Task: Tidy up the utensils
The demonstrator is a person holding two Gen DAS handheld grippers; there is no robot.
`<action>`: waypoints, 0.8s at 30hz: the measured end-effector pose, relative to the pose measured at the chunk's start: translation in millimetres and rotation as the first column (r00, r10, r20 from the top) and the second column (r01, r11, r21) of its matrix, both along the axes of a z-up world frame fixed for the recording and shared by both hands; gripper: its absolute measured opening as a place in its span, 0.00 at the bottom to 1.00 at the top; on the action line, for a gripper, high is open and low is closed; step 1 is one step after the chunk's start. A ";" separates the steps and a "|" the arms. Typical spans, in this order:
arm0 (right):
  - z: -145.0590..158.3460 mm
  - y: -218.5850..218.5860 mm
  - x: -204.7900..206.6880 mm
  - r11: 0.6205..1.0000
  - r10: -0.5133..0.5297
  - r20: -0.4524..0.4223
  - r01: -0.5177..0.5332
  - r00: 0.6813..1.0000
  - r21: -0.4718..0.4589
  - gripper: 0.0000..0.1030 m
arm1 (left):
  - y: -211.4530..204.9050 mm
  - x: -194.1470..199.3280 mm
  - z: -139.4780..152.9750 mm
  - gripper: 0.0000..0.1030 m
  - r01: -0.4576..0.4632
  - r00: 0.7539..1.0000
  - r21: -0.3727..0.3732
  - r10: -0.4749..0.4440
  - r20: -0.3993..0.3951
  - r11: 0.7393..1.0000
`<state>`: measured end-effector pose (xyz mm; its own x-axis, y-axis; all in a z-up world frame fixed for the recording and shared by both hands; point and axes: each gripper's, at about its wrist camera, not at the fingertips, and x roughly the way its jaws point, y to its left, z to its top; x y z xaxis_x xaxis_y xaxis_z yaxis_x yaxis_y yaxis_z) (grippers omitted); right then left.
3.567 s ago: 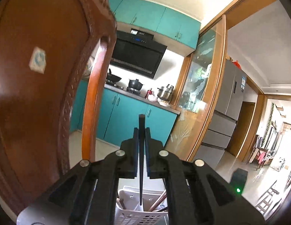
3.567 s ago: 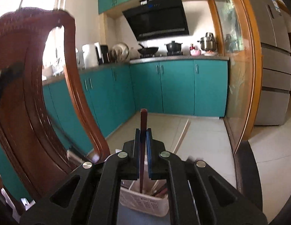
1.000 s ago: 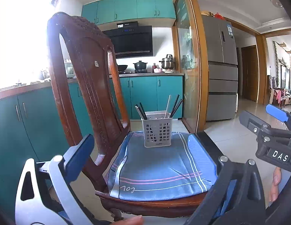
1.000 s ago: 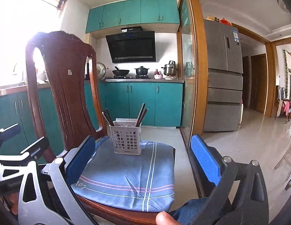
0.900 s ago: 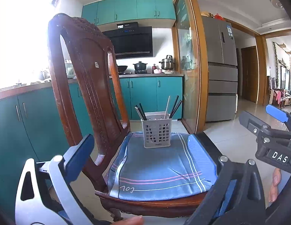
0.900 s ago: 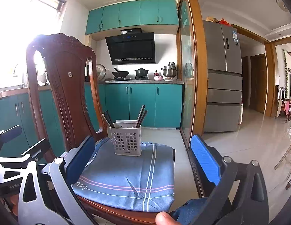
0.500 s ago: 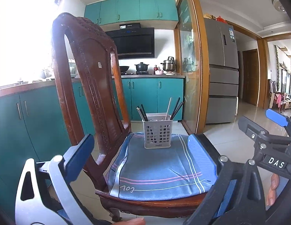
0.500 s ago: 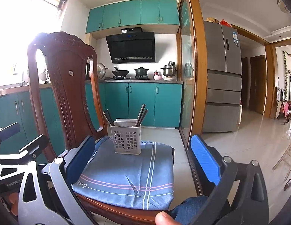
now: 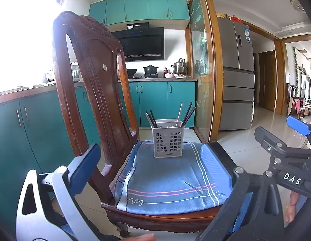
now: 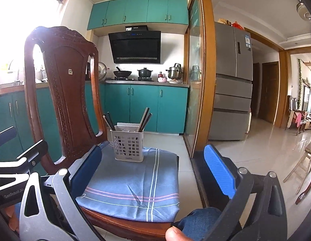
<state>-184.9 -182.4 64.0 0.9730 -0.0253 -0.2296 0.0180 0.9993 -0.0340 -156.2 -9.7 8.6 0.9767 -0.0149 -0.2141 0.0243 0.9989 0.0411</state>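
A grey slotted utensil basket stands on a blue striped cloth on a wooden chair seat. Several chopsticks lean upright inside it, dark ones and a pale one. My left gripper is open and empty, well back from the basket. My right gripper is also open and empty, held near the seat's front edge. In the left wrist view the right gripper's body shows at the right edge.
The carved chair back rises left of the basket. Teal cabinets, a stove with pots and a range hood stand behind. A glass partition and a grey fridge are at right. A thumb and a denim knee show below.
3.6 s ago each gripper was shut on a chopstick above the basket. Both have since let go, opened and pulled back from the chair. Over the last second, only slight drift.
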 end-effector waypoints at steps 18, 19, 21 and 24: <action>-2.1 -3.5 -0.2 1.000 -0.012 -0.003 0.012 1.000 0.027 0.97 | -6.4 -3.6 -0.7 0.96 -0.003 1.000 0.003 0.003 -0.001 1.000; -2.2 -4.5 0.2 0.999 -0.013 -0.004 0.013 1.000 0.030 0.97 | -6.6 -3.6 -0.7 0.96 -0.003 1.000 0.004 0.003 -0.001 1.000; -2.4 -5.9 -0.4 0.999 -0.015 -0.005 0.015 1.000 0.035 0.97 | -6.3 -3.7 -0.5 0.96 -0.003 1.000 0.002 0.003 0.000 1.000; -1.8 -5.7 -0.4 0.999 -0.018 -0.005 0.018 1.000 0.041 0.97 | -6.2 -3.4 -0.6 0.96 -0.003 1.000 0.002 0.003 -0.001 1.000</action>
<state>-185.2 -188.1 62.2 0.9714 -0.0335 -0.2350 0.0362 0.9993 0.0070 -159.5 -15.9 7.9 0.9765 -0.0118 -0.2151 0.0217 0.9988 0.0434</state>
